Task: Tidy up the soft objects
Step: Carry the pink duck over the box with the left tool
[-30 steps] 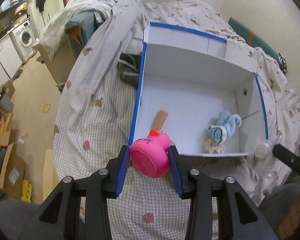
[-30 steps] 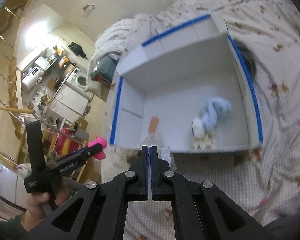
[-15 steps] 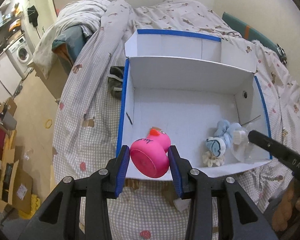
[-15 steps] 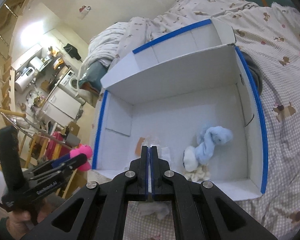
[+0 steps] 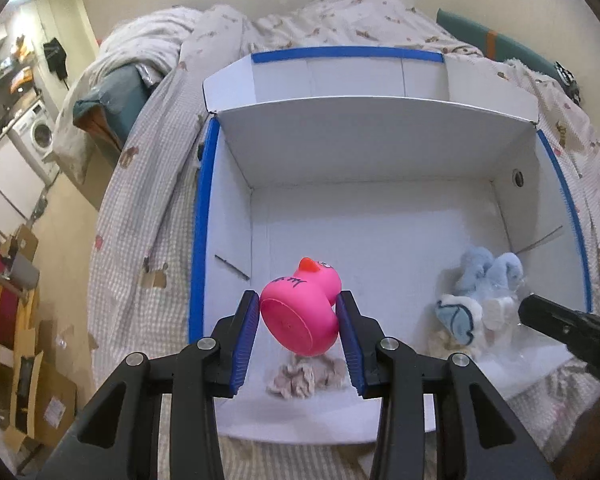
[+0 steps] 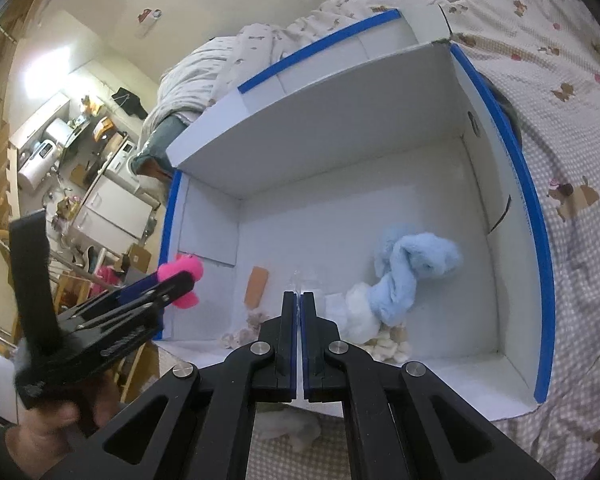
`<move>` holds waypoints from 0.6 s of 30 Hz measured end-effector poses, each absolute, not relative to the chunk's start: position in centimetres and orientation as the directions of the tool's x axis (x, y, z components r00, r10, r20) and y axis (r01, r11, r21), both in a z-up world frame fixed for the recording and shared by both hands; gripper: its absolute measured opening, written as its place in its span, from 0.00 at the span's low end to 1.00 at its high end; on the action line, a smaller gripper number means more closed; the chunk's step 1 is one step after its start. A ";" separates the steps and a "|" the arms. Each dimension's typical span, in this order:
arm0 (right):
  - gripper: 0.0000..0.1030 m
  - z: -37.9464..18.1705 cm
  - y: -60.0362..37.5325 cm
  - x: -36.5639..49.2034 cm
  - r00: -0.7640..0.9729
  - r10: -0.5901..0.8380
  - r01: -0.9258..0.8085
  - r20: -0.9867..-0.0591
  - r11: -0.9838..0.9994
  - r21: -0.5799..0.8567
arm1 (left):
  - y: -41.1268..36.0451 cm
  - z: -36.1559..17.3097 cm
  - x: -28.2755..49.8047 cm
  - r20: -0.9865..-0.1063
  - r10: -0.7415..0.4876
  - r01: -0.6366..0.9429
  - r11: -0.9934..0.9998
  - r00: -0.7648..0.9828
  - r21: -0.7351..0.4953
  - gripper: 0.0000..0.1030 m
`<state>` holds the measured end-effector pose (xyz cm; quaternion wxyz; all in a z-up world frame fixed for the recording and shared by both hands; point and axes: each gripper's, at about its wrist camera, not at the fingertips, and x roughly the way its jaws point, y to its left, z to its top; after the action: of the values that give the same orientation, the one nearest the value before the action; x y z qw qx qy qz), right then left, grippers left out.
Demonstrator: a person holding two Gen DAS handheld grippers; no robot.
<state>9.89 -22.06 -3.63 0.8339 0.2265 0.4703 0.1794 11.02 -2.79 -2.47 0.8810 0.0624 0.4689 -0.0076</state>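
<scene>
My left gripper (image 5: 298,312) is shut on a pink rubber duck (image 5: 300,312) and holds it over the near left part of a white box with blue-taped edges (image 5: 204,216). The duck also shows in the right wrist view (image 6: 182,280). My right gripper (image 6: 300,300) is shut on a thin clear plastic bag (image 6: 310,278) over the box's near middle. A light blue plush (image 6: 412,272) and a white plush (image 6: 358,312) lie in the box at the right. A beige rag (image 5: 306,374) lies on the box floor under the duck.
The box sits on a bed with a checked, bear-print cover (image 5: 140,208). A small brown strip (image 6: 257,286) lies on the box floor. A grey cloth (image 6: 288,428) lies on the bed below the right gripper. Cardboard and appliances (image 5: 24,148) stand beyond the bed's left edge.
Both grippers have moved forward over the box. The duck went from in front of the box's near wall to above its floor. The bag now hangs over the floor by the blue plush.
</scene>
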 end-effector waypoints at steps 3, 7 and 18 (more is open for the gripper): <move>0.03 -4.1 -21.9 10.2 0.486 0.500 -0.077 -0.717 0.841 0.535 | -2.8 -3.5 11.0 -0.840 0.041 0.073 0.993 0.540 0.096 0.35; 0.03 -4.4 -21.4 10.5 0.480 0.498 -0.080 -0.722 0.844 0.530 | -2.4 -3.8 11.0 -0.841 0.041 0.068 0.993 0.540 0.092 0.35; 0.04 -5.1 -20.5 10.5 0.460 0.478 -0.097 -0.748 0.865 0.493 | -1.0 -4.1 11.3 -0.865 0.021 0.023 0.999 0.502 0.037 0.35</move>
<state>10.46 -20.55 -5.15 0.8321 0.1946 0.4899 0.1727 11.31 -1.03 -4.12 0.8664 0.0218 0.4990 -0.0005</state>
